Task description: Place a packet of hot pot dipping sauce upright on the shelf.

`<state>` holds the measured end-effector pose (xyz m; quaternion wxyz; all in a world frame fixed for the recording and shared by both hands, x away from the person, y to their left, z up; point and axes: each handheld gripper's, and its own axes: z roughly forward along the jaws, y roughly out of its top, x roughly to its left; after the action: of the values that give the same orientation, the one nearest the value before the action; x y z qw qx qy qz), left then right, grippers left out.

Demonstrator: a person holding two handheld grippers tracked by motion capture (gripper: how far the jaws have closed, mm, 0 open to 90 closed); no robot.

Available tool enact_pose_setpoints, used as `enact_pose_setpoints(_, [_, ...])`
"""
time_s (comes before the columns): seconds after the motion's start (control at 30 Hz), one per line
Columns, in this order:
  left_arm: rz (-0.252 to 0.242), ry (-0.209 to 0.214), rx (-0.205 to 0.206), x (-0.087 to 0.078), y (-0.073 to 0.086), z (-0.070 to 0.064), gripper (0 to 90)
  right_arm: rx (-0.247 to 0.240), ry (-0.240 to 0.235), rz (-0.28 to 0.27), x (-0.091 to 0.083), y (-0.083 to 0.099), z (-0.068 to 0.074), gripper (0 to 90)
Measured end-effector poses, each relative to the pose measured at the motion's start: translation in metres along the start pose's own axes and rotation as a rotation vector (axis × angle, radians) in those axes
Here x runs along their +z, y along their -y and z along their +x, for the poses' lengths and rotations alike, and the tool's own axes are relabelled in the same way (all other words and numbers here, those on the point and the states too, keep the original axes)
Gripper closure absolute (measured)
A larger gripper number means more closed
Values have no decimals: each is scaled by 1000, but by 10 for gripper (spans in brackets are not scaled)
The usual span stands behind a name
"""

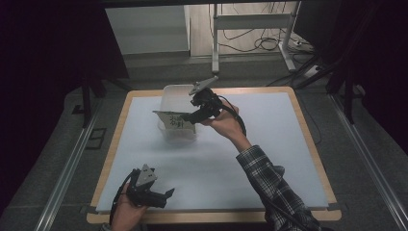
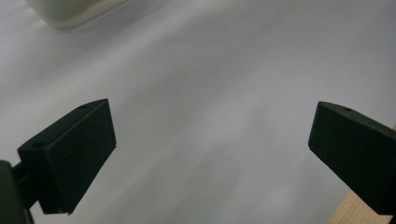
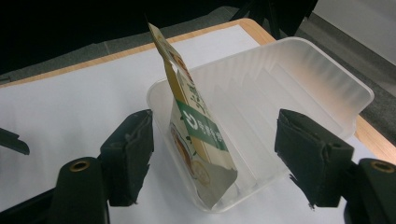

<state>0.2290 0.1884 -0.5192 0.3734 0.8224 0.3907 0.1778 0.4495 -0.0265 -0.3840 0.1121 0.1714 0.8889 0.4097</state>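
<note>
The packet (image 3: pixel 196 135) stands on its edge inside the clear plastic tray (image 3: pixel 299 88), leaning against the near wall, with its top corner rising above the rim. It is a flat pouch, yellow and white, with a green band across the middle. White characters are printed on this band, but I cannot read them; they are not Latin letters. In the high view the packet (image 1: pixel 176 120) shows dark writing on a pale face, too small to read.

The right claw (image 1: pixel 192 117) is at the tray (image 1: pixel 174 94), near the far side of the desk (image 1: pixel 269 144). Its jaws are wide apart: in the right gripper view one jaw is outside the tray's near wall and the other is over the tray's inside, with the packet between them and touching neither.

The left claw (image 1: pixel 166 195) is at the near left corner of the desk, well apart from the tray. Its jaws are also wide and hold nothing; between them is only the white surface.

Behind the desk, cables (image 1: pixel 250 41) lie on the floor around a metal frame (image 1: pixel 215 43).
</note>
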Motion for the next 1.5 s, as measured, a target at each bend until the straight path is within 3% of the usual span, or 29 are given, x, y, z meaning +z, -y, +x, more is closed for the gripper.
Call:
enact_pose_setpoints(0.27, [-31,45,-57,-3,0,6,13,2,8,-3,-10,5,1,256])
enact_pose_setpoints(0.6, [-36,26,-45,-2,1,5,19,13,23,-16,-26,16,-1,217])
enact_pose_setpoints(0.83, [-44,13,-42,-1,2,6,25,21,6,-32,-35,24,-1,180])
enact_pose_setpoints(1.3, [-73,57,-90,-3,3,11,15,22,-14,-40,-49,42,4,123])
enact_pose_setpoints(1.5, [-74,56,-83,0,5,11,14,31,-14,-34,-52,52,5,102])
